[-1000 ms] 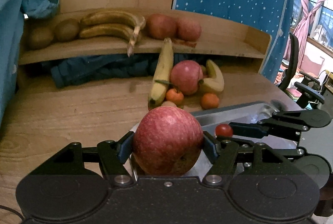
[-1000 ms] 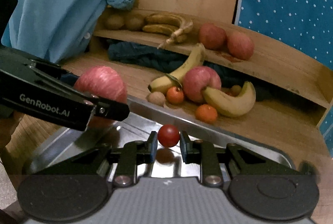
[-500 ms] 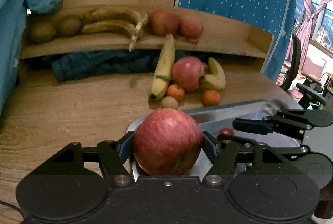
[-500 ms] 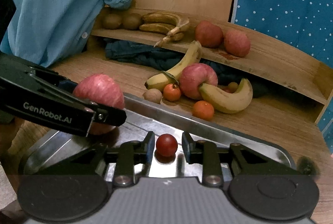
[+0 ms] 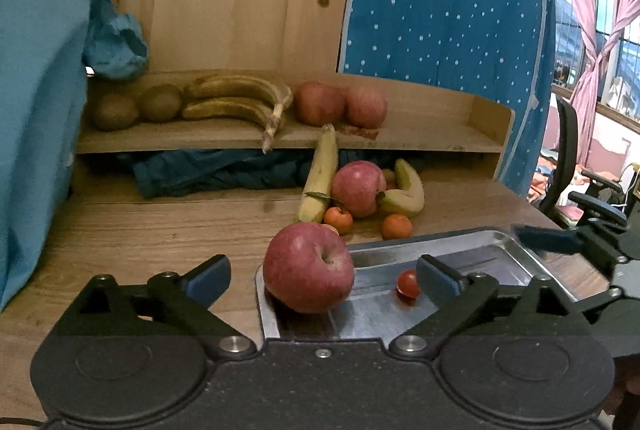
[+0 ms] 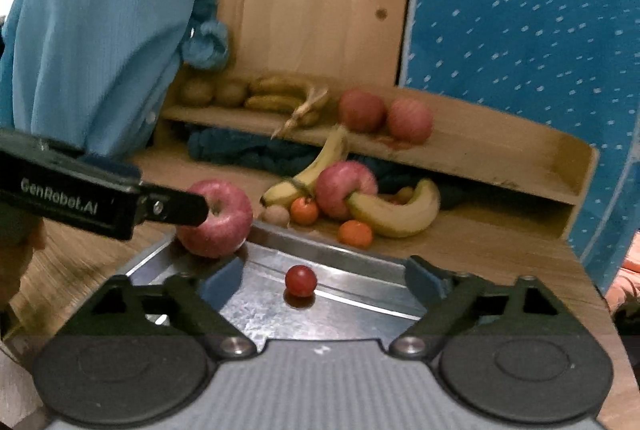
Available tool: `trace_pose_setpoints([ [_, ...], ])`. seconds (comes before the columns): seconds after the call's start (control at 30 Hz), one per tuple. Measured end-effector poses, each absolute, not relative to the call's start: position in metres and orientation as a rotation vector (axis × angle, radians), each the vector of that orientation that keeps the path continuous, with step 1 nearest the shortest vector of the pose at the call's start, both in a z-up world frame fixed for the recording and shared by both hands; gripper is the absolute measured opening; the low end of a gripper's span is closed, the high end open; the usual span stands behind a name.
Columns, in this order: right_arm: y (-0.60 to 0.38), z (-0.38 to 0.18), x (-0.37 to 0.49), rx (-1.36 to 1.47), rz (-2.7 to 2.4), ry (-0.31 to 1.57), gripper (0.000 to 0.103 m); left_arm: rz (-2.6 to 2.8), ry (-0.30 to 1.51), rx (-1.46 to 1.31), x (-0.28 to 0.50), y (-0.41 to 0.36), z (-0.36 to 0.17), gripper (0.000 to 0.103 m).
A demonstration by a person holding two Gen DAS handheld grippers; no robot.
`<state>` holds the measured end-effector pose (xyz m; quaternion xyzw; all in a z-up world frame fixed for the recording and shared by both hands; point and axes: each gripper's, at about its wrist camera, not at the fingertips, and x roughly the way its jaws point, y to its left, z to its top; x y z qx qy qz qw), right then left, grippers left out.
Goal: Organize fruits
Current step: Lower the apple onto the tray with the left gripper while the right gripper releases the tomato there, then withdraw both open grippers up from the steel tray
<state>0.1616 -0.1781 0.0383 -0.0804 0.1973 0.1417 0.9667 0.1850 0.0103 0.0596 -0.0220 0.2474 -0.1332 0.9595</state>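
Observation:
A red apple (image 5: 308, 267) rests in the left corner of a metal tray (image 5: 500, 258), with a small cherry tomato (image 5: 407, 283) beside it. My left gripper (image 5: 324, 272) is open, its fingers wide on either side of the apple, not touching it. In the right wrist view the apple (image 6: 218, 218) and tomato (image 6: 301, 280) lie on the tray (image 6: 360, 290). My right gripper (image 6: 322, 276) is open and empty above the tomato.
A pile of bananas, an apple and small oranges (image 5: 360, 190) lies on the wooden table behind the tray. A wooden shelf (image 5: 420, 138) holds kiwis, bananas and two apples. Blue cloth (image 5: 220, 170) lies under the shelf. An office chair (image 5: 580, 182) stands at right.
My left gripper opened and let the apple down into the tray. My right gripper opened wide, left the tomato on the tray, and both drew back.

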Motion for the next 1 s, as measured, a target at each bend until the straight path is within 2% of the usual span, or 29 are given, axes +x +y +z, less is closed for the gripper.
trace_pose_setpoints([
  [0.13, -0.186, 0.044, 0.135, -0.137, 0.255, 0.354, 0.103, -0.258, 0.48, -0.044, 0.162, 0.012, 0.059, 0.102],
  [0.63, -0.2, 0.021, 0.049, -0.061, 0.172, 0.32, 0.103, -0.236, 0.466, -0.012, 0.077, 0.017, 0.029, 0.102],
  [1.0, -0.208, -0.005, 0.021, 0.004, 0.124, 0.36, 0.103, -0.236, 0.482, 0.008, 0.052, 0.02, 0.01, 0.102],
])
